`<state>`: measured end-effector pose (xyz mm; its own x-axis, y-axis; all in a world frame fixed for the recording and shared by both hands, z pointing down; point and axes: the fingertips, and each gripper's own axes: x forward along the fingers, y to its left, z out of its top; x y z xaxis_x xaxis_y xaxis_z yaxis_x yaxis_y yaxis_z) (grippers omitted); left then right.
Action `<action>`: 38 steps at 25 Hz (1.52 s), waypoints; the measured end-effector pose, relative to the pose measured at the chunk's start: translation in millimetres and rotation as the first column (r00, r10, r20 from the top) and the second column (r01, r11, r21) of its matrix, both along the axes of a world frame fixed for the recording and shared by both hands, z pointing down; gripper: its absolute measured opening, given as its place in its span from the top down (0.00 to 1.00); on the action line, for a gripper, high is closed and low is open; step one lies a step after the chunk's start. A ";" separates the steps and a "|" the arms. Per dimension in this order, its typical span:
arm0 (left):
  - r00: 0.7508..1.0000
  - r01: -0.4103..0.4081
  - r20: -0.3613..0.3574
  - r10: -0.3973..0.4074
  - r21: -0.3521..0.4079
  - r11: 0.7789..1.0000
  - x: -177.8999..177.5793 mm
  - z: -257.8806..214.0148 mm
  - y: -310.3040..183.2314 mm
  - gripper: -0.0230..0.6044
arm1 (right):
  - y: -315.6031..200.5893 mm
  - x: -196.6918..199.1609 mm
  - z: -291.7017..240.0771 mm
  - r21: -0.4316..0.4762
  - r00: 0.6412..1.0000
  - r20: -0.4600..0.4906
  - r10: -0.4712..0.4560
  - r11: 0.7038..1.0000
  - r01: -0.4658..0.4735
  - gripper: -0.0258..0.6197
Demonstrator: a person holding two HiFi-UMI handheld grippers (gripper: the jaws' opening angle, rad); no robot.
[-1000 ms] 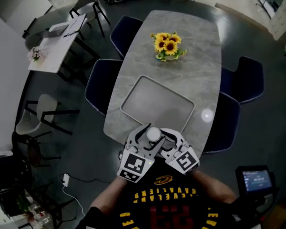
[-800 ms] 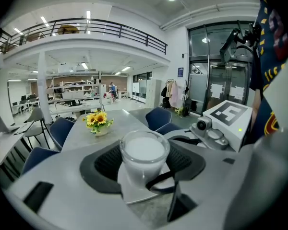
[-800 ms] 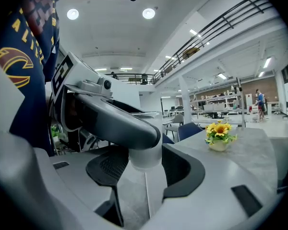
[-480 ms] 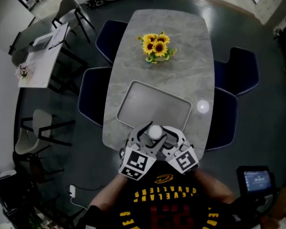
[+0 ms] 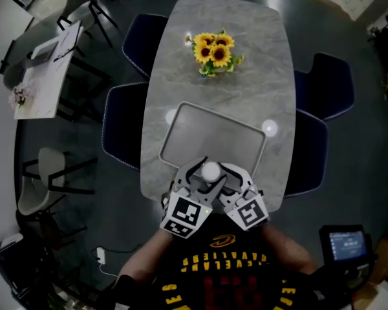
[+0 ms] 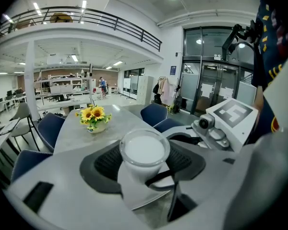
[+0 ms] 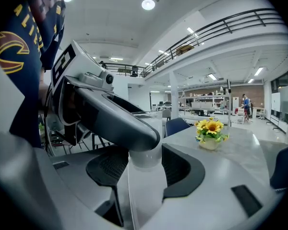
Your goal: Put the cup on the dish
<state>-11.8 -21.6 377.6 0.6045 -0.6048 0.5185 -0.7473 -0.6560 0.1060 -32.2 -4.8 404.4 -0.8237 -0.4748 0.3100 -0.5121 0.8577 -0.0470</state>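
Note:
A clear cup [image 5: 210, 171] with white contents hangs over the near edge of the grey rectangular dish [image 5: 181, 141] on the marble table. My left gripper [image 5: 203, 170] and right gripper [image 5: 218, 172] meet at it from either side. In the left gripper view the cup [image 6: 144, 151] sits between the black pads [image 6: 107, 163], which press on its sides. The right gripper view shows the cup [image 7: 146, 186] held between its own pads [image 7: 182, 169], with the left gripper's finger [image 7: 115, 116] crossing over the cup's top.
A vase of sunflowers [image 5: 213, 49] stands at the table's far end, beyond the dish. Dark blue chairs [image 5: 126, 128] line the left side, and others [image 5: 326, 86] the right. A small screen [image 5: 348, 243] glows at the lower right.
Both grippers have carried the cup forward and a little down, from the table's near edge to over the near rim of the dish.

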 end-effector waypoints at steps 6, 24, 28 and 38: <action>1.000 -0.025 0.001 0.025 -0.016 1.000 -9.4 10.5 -11.6 0.53 | -13.2 -9.2 9.4 0.021 0.999 -0.038 0.017 1.000 -0.016 0.63; 0.994 -0.098 0.050 0.102 -0.075 0.992 -9.2 56.3 -33.6 0.53 | -39.7 -10.7 49.6 -0.028 0.994 -0.092 0.066 0.997 -0.069 0.63; 0.990 -0.117 0.069 0.123 -0.079 0.990 -6.4 69.1 -40.4 0.53 | -46.6 -9.1 62.5 -0.065 0.992 -0.103 0.078 0.994 -0.085 0.63; 0.988 -0.127 0.078 0.137 -0.116 0.985 -8.2 98.7 -57.9 0.53 | -64.0 -10.5 92.0 -0.100 0.985 -0.157 0.068 0.991 -0.085 0.63</action>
<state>-19.9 -79.4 476.3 0.6261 -0.4590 0.6304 -0.6642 -0.7374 0.1228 -42.7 -68.7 496.4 -0.7253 -0.4924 0.4810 -0.5842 0.8100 -0.0517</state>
